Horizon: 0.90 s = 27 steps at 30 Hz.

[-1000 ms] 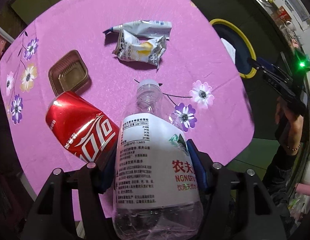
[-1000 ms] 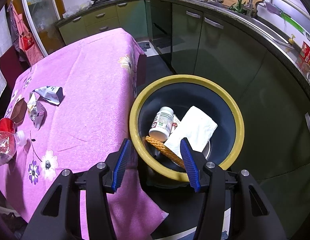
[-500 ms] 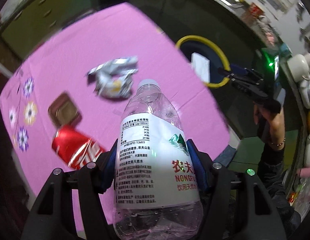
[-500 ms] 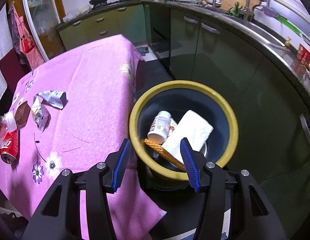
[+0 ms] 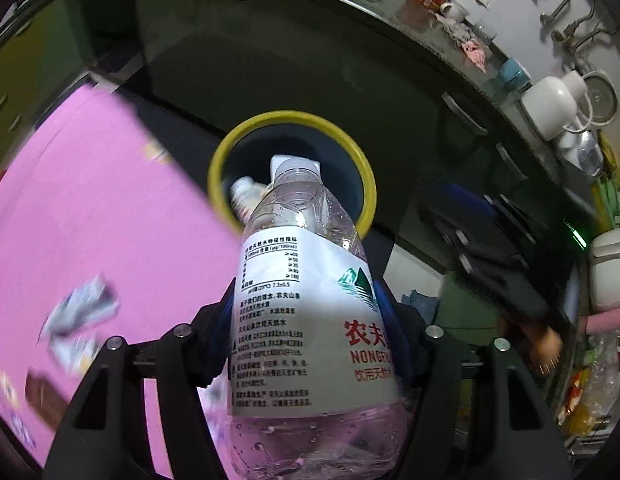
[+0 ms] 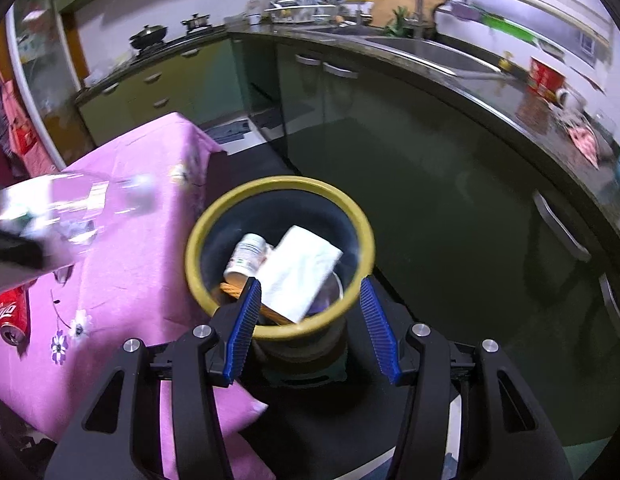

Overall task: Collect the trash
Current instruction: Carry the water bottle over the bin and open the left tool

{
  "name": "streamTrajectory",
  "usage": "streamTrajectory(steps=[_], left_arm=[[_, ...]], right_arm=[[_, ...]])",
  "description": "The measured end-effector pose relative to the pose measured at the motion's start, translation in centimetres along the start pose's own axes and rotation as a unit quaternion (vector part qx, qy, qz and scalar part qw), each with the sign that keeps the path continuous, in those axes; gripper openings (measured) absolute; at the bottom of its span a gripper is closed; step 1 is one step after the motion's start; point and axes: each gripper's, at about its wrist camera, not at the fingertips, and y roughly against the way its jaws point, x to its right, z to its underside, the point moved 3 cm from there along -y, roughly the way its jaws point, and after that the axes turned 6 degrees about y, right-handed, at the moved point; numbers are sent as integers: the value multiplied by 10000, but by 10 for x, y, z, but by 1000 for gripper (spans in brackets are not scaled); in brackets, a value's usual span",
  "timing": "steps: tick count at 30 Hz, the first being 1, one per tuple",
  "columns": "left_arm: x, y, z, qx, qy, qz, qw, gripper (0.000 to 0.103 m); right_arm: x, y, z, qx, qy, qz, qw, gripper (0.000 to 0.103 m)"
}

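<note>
A pink flowered tablecloth [image 6: 122, 216] is covering the table on the left of the scene, and dark green kitchen cabinets [image 6: 429, 184] are curving round the far and right sides. On the floor between them, just beside the table's edge, a dark trash bin with a yellow rim [image 6: 351, 216] is standing, holding a white paper sheet [image 6: 300, 270], a small white jar [image 6: 248, 256] and an orange strip [image 6: 230, 289]. The left gripper [image 5: 306, 320] is clamping a clear water bottle [image 5: 306, 312] by its white label, cap pointing toward the bin. The right gripper [image 6: 310, 328] is hovering near the bin, its blue fingers [image 6: 246, 320] standing moderately apart and gripping nothing. A red soda can [image 6: 12, 316] is lying on the cloth at the left, and blurred wrappers [image 5: 84, 308] are lying there too.
</note>
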Motion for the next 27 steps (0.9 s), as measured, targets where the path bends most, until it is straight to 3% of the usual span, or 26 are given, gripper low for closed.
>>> streamTrajectory(steps=[6, 11, 14, 18, 27], left_arm=[[26, -79, -54, -74, -341, -63, 9994, 63], [23, -126, -82, 86, -278, -264, 9992, 81], [17, -133, -84, 48, -204, -318, 9993, 81], [10, -93, -74, 229, -189, -154, 9994, 81], [-20, 62, -3, 1303, -245, -9, 9912, 85]], right_arm=[[29, -3, 15, -141, -246, 105, 9995, 52], [41, -3, 22, -156, -390, 122, 9990, 54], [41, -3, 25, -166, -399, 98, 9990, 54], [39, 1, 28, -151, -389, 82, 9991, 55], [7, 13, 19, 12, -141, -66, 9999, 55]])
